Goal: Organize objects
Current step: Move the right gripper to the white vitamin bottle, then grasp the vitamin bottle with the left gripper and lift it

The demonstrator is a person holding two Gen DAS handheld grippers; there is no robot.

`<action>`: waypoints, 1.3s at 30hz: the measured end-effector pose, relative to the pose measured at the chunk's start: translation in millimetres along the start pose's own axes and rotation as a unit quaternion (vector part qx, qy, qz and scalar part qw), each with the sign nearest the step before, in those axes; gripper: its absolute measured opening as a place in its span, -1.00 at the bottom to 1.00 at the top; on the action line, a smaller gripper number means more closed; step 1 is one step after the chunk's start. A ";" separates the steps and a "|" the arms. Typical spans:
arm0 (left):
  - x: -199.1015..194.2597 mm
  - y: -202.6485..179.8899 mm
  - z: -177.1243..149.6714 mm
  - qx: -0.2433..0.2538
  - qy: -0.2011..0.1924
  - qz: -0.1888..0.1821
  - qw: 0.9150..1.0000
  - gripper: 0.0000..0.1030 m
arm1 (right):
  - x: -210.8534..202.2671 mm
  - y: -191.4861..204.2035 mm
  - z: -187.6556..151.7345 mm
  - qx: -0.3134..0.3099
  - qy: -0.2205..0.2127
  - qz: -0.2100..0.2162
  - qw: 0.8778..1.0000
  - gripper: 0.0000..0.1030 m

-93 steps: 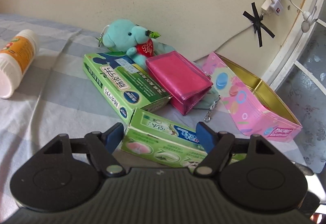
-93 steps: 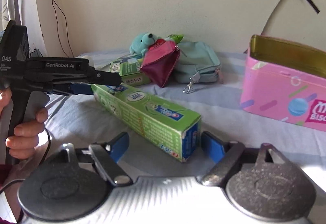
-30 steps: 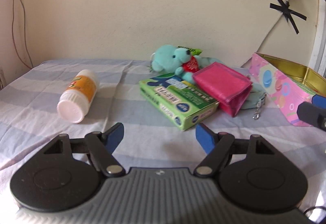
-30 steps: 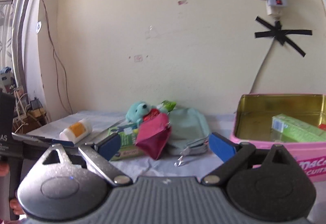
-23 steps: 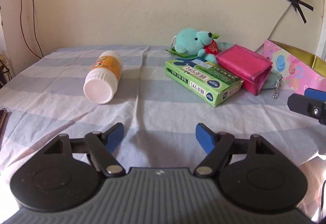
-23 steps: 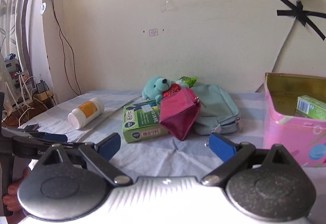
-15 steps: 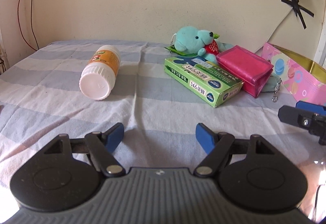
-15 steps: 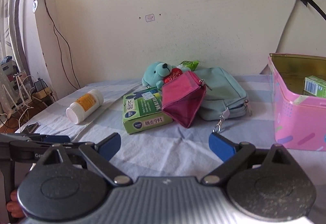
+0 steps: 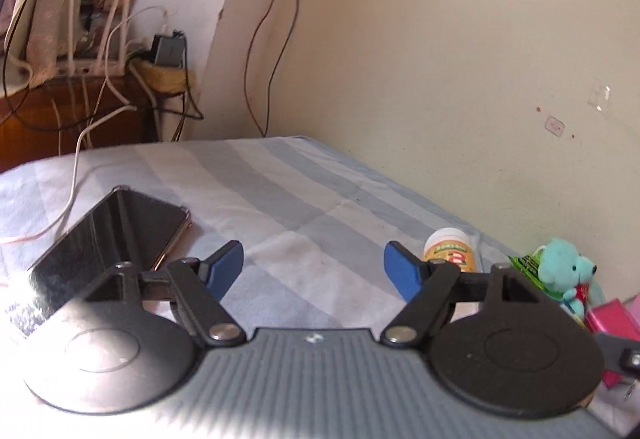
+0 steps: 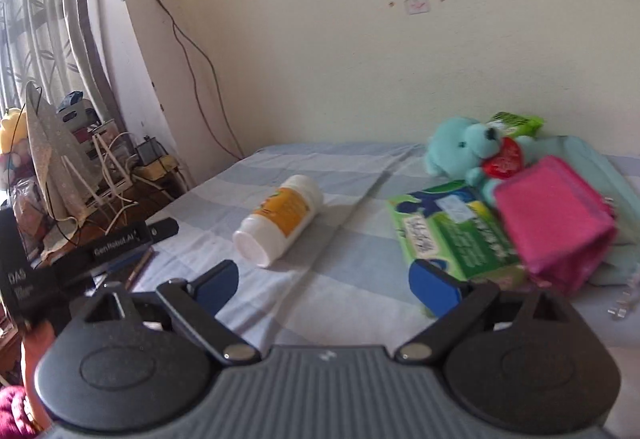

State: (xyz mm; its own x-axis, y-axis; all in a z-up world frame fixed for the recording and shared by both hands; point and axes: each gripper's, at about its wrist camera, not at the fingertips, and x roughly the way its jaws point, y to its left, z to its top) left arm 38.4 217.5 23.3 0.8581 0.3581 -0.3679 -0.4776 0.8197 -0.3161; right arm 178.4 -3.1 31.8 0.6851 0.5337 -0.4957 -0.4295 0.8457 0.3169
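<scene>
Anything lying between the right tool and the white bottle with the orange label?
No. In the right wrist view, only bare striped bedsheet separates the open right tool from the white orange-labelled bottle, which lies on its side.

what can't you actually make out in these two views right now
- Pill bottle: left wrist view, lower part hidden behind the left tool.
- Pink pouch: left wrist view, cut by the right edge.
- Green box: right wrist view, print blurred, near corner behind the right tool.
- Phone: left wrist view, near end lost in glare.
- Pink tin: in neither view.
</scene>
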 end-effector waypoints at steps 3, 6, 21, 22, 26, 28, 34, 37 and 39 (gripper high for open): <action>-1.5 2.5 1.8 -0.014 -0.008 0.005 1.000 0.53 | 41.8 16.0 16.3 0.014 0.014 0.013 1.000 0.86; -0.2 -0.9 1.6 -0.009 -0.001 0.004 1.000 0.53 | 81.9 25.9 27.1 0.031 0.031 0.016 0.999 0.85; 7.4 -13.1 -5.0 0.059 0.027 -0.053 0.996 0.56 | 73.3 24.3 -6.5 -0.125 0.088 -0.034 0.988 0.02; 8.2 -17.2 -6.7 0.072 0.035 -0.071 0.994 0.56 | 56.8 20.4 -13.9 -0.139 0.090 -0.027 0.986 0.02; 3.5 -38.7 -16.9 0.137 0.053 -0.145 0.979 0.57 | -10.3 -1.4 -42.5 -0.175 0.094 -0.018 0.980 0.01; -0.5 -48.1 -22.1 0.166 0.061 -0.191 0.966 0.67 | -46.0 -16.3 -56.1 -0.183 0.091 -0.036 0.978 0.01; -6.5 -71.3 -31.4 0.158 0.142 -0.306 0.928 0.74 | -122.8 -53.5 -83.8 -0.180 0.063 -0.113 0.975 0.23; -14.6 -85.9 -34.5 0.116 0.179 -0.353 0.911 0.74 | -148.3 -68.3 -88.2 -0.156 0.038 -0.147 0.976 0.27; -23.9 -103.4 -40.1 0.120 0.191 -0.381 0.897 0.74 | -158.7 -76.2 -90.1 -0.140 0.022 -0.155 0.978 0.28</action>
State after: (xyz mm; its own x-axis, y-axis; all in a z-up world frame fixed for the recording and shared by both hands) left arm 59.7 106.3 29.8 0.7691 -0.4884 -0.4123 0.3137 0.8504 -0.4223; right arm 49.3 -151.8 13.4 0.7850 0.2465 -0.5684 -0.3537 0.9315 -0.0846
